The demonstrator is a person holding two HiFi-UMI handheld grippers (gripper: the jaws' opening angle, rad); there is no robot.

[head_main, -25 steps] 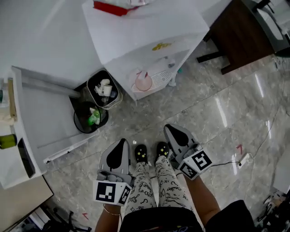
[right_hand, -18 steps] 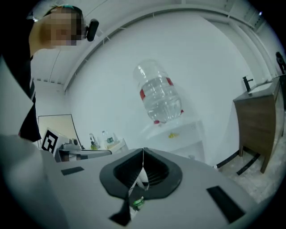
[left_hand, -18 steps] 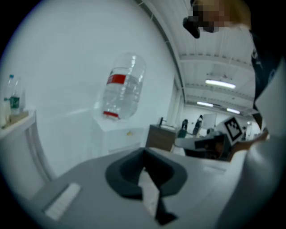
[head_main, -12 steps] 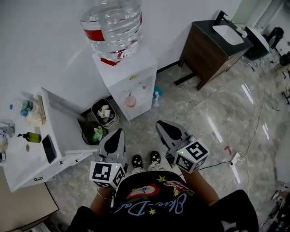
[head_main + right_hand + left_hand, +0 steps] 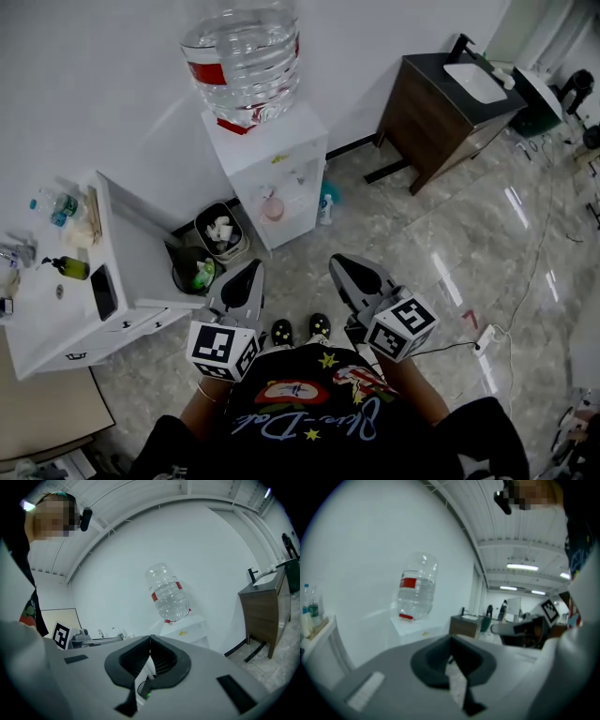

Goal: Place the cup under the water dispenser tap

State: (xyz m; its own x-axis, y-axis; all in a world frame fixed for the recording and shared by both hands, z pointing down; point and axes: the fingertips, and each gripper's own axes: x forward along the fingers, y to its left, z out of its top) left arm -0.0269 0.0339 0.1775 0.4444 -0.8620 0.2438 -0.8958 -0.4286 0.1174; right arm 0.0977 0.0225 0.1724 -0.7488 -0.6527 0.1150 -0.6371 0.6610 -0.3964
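A pink cup stands in the tap recess of the white water dispenser, whose big clear bottle sits on top. Both grippers hang well in front of it, above the person's feet. In the head view my left gripper and right gripper are shut with nothing in them. The left gripper view has its jaws meeting, with the bottle far ahead. In the right gripper view the jaws also meet, with the dispenser beyond. Neither gripper view shows the cup.
A white side table with bottles and a phone stands at the left. Two waste bins sit between it and the dispenser. A dark wooden vanity with a basin is at the right. A cable and plug strip lie on the marble floor.
Both grippers have risen, still shut and empty. The head view has lifted from the feet and now takes in the whole dispenser. The cup has stayed in the recess.
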